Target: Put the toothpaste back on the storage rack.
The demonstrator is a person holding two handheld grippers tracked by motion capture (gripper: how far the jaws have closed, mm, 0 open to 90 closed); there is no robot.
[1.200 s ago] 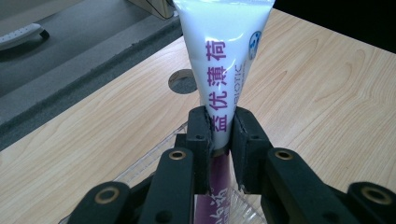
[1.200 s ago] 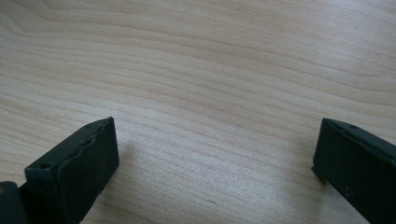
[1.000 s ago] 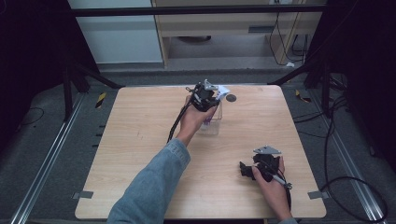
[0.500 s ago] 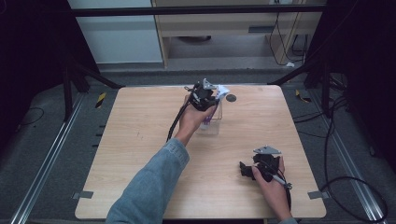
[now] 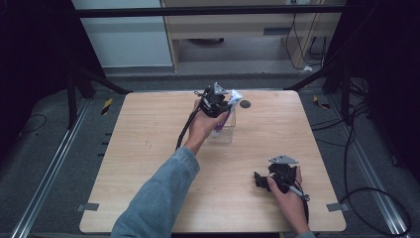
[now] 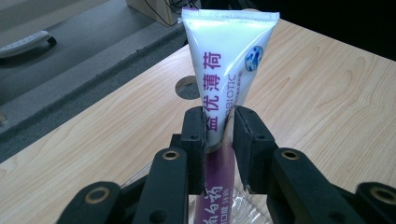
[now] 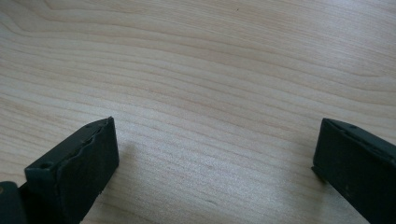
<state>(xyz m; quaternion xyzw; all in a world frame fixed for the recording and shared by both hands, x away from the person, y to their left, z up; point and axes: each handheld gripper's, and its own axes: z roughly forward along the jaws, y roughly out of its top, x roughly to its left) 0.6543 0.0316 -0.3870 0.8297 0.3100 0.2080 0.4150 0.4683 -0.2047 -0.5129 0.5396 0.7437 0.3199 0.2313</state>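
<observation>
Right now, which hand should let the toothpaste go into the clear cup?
Probably the left. The left gripper already has its jaws on the toothpaste tube, right over the clear cup. The right gripper sits open, far off on the table.

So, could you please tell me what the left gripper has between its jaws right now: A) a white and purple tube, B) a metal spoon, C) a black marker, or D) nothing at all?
A: in the left gripper view, the left gripper has both black jaws pressed against a white and purple tube that stands upright above a clear container.
</observation>
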